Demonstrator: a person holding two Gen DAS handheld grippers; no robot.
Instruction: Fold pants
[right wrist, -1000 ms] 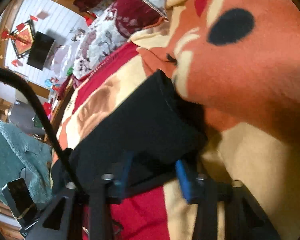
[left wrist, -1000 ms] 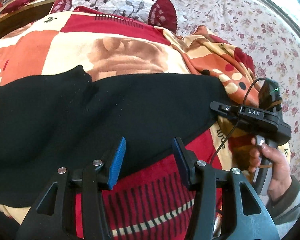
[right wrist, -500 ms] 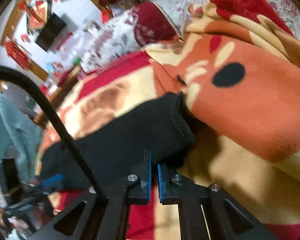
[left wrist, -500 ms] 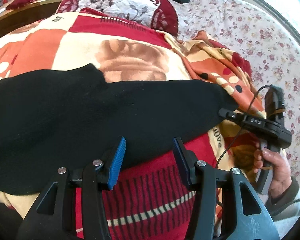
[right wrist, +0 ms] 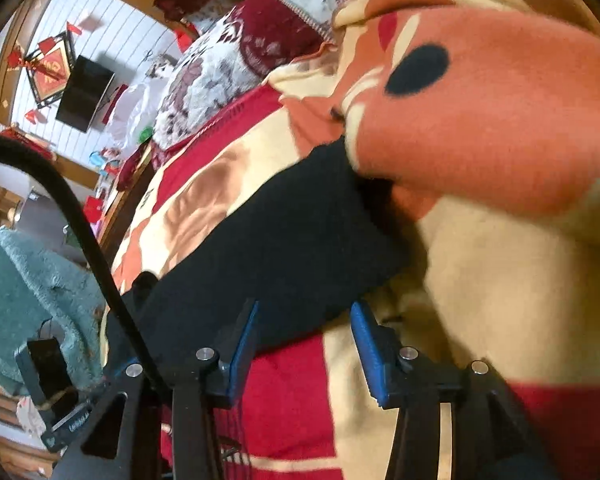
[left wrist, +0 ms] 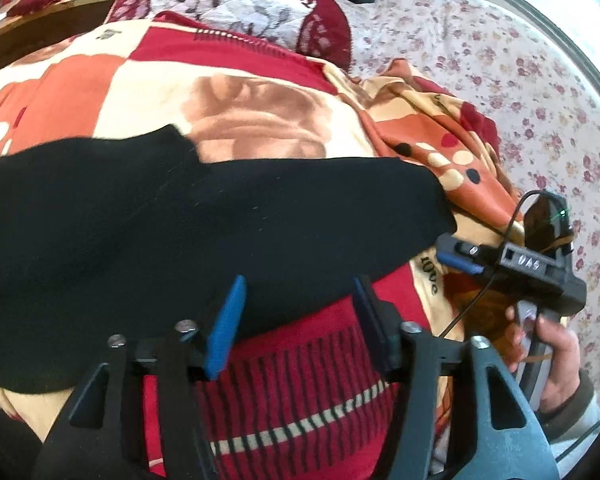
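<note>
Black pants [left wrist: 188,232] lie flat across a red, orange and cream blanket [left wrist: 228,92], running left to right. My left gripper [left wrist: 298,300] is open and empty, its blue pads just over the near edge of the pants. My right gripper [left wrist: 456,260] is at the right end of the pants, held by a hand. In the right wrist view that gripper [right wrist: 304,320] is open and empty, with the end of the pants [right wrist: 292,240] just ahead of its fingers.
A bunched fold of the blanket [right wrist: 480,120] rises right next to the pants' right end. A floral pillow [left wrist: 240,4] lies at the far side. A flowered sheet [left wrist: 520,100] covers the bed to the right. A teal towel [right wrist: 28,296] hangs at left.
My right gripper was shut at the pants' end half a second ago and is now open, with the cloth lying on the blanket. The left gripper stayed open and shifted slightly.
</note>
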